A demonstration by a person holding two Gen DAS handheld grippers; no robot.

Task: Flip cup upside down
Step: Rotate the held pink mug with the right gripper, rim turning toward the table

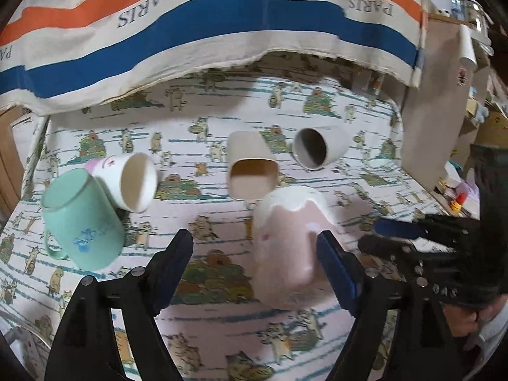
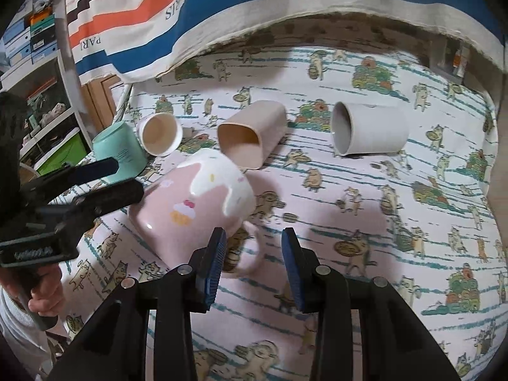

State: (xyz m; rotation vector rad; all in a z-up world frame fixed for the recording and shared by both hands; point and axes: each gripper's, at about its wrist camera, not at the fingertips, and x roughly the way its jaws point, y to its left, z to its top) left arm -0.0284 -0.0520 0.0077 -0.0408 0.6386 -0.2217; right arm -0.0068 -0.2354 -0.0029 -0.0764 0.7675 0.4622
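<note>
A pink mug with white icing print and a cupcake lies tilted on the cat-print cloth, its handle pointing toward the right gripper. My left gripper is open, its jaws on either side of the mug's body without clamping it; it also shows in the right wrist view. My right gripper is open and empty, its jaws around the mug's handle; it shows at the right of the left wrist view.
A mint-green mug stands upside down at the left. A white cup, a beige square cup and a grey cup lie on their sides. A striped cloth hangs behind. Shelves stand left.
</note>
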